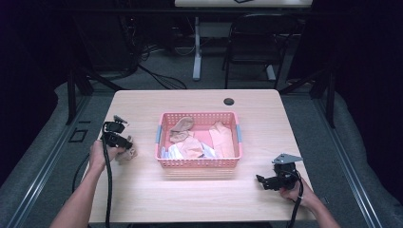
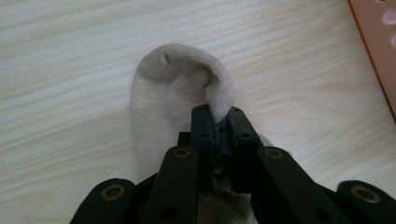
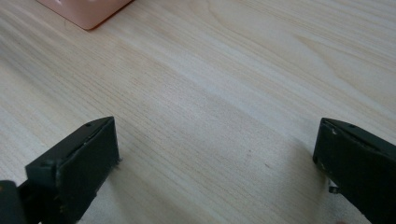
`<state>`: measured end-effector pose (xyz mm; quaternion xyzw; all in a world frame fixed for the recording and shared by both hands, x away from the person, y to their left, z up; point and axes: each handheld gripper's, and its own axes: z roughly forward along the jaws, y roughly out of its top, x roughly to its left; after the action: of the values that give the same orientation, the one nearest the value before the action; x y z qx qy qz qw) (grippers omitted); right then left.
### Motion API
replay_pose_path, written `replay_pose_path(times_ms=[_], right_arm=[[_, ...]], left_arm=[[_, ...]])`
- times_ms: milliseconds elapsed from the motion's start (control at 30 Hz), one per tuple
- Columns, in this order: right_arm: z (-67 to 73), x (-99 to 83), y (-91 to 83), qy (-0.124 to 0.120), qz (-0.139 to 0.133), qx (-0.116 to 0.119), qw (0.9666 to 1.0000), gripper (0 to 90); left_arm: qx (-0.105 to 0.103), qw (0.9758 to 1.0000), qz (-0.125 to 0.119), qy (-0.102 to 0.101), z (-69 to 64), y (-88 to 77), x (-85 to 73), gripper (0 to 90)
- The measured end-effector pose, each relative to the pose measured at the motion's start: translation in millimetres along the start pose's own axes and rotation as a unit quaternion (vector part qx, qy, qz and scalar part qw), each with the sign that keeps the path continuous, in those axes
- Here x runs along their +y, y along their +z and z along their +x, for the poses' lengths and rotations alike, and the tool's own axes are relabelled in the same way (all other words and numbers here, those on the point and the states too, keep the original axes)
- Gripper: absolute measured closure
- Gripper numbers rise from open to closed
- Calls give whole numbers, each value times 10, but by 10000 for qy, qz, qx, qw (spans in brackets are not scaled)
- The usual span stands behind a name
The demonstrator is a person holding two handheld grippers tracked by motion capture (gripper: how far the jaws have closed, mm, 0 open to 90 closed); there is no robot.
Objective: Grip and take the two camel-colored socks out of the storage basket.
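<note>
So the left gripper is sitting near the left edge of the light wood table, and its jaws are pinched tight on a fold of a beige sock. In the left gripper view you can see the fabric squeezed right between the two black jaws, with the rest of the sock humped up in a loop ahead of them and lying on the table. From the high view the sock is just a small crumpled lump right beside the person's left hand, a little way left of the pink basket, not touching it. The basket sits roughly mid-table and has a pile of socks in it, tan and peachy ones plus something whitish at the front left; can't really tell how many. Over on the right, the right gripper is down by the near right corner of the table, well apart from the basket, with the right hand behind it. Its jaws are spread wide over bare wood in the right gripper view, nothing between them, and a corner of the basket peeks in at the top left.
</note>
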<state>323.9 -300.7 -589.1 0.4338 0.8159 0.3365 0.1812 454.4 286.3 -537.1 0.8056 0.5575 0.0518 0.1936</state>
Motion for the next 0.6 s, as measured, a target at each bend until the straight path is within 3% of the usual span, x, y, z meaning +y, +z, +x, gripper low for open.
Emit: replay_pose_path(times_ms=[133, 200, 233, 267, 500, 600], right_arm=[[0, 0, 0, 1, -3, -1, 10000, 0], [0, 0, 0, 1, -3, -2, 10000, 0], [1, 0, 1, 2, -4, -1, 10000, 0], [1, 0, 0, 2, -4, -2, 10000, 0], [0, 0, 0, -2, 4, 2, 10000, 0], [0, 0, 3, 4, -6, 17, 10000, 0]], left_arm=[[-14, 9997, -198, -118, 28, -24, -26, 748], [62, 9994, -285, -164, 28, -55, -26, 603], [143, 9991, -343, -203, 25, -83, -26, 603], [177, 9988, -399, -217, 23, -106, -27, 536], [322, 9966, -752, -48, -40, -343, -9, 282], [310, 9948, -970, -8, -80, -471, 26, 245]])
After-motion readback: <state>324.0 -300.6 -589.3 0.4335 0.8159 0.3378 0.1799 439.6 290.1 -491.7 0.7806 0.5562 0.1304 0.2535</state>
